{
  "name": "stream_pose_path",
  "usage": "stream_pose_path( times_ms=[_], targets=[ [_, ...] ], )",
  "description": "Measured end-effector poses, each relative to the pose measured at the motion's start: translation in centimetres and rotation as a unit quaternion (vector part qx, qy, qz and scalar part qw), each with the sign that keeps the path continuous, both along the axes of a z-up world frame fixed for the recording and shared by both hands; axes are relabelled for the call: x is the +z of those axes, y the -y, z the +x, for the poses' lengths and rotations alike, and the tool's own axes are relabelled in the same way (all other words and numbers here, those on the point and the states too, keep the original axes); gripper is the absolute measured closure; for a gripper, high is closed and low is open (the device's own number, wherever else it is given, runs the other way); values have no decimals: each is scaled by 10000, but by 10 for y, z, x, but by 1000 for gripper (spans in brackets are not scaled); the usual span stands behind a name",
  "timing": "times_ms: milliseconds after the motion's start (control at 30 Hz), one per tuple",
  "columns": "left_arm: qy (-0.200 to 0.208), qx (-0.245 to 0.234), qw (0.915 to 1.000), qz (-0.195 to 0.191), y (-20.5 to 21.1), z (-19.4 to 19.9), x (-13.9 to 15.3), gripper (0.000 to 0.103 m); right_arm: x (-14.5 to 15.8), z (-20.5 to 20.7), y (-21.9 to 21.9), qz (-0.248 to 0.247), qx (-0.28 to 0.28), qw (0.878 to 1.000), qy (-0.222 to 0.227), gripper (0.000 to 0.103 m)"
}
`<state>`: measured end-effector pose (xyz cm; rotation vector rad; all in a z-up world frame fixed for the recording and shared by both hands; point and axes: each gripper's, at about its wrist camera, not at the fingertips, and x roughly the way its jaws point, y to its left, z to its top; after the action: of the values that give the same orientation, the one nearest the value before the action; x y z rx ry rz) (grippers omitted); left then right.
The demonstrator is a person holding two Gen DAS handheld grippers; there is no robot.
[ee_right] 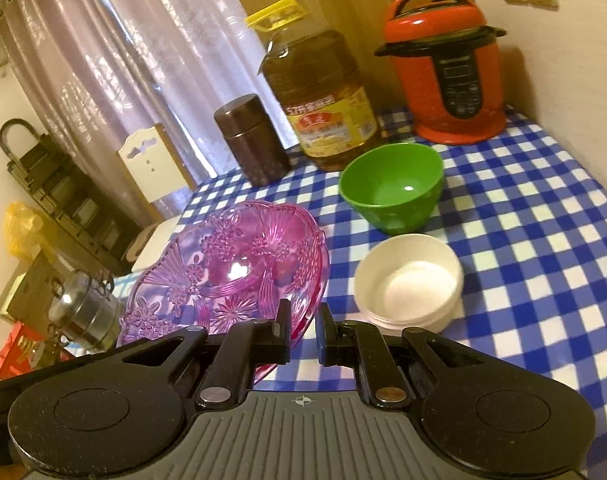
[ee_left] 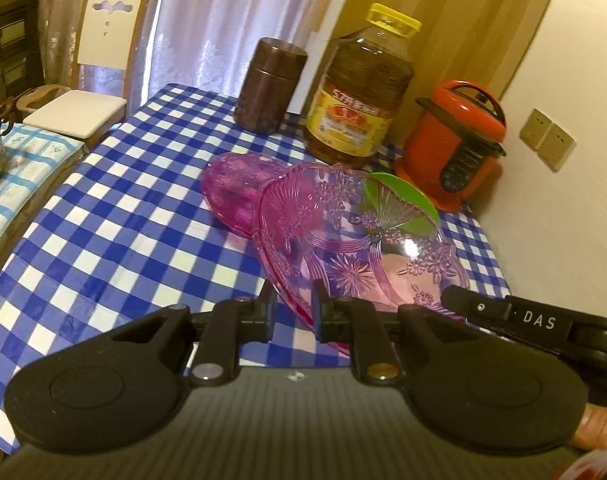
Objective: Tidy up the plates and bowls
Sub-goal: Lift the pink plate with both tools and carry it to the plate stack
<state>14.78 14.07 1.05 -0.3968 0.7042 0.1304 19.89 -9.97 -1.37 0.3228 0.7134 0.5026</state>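
You have two pink glass dishes (ee_left: 363, 240) (ee_left: 235, 188) and two bowls, one green (ee_right: 391, 188), one white (ee_right: 409, 280). Behind them stand one oil bottle (ee_right: 323, 100), one brown canister (ee_right: 249, 140), one red cooker (ee_right: 447, 64).

The oil bottle (ee_right: 323, 96) is taken as landmark: a canister (ee_right: 251, 140) is placed left of it, a cooker (ee_right: 443, 64) right, two bowls (ee_right: 391, 184) (ee_right: 409, 280) before it.

Checked table (ee_right: 543, 240) bears green bowl (ee_right: 391, 188), white bowl (ee_right: 409, 280), cooker (ee_right: 447, 64).
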Motion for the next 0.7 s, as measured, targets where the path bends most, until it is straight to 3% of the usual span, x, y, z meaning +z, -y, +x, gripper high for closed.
stream_pose_path(
  times_ms=[700],
  targets=[
    [-47,302,9995,66,-45,85,-39,88,-30,97,-58,-163,410,9989,125,91]
  ],
)
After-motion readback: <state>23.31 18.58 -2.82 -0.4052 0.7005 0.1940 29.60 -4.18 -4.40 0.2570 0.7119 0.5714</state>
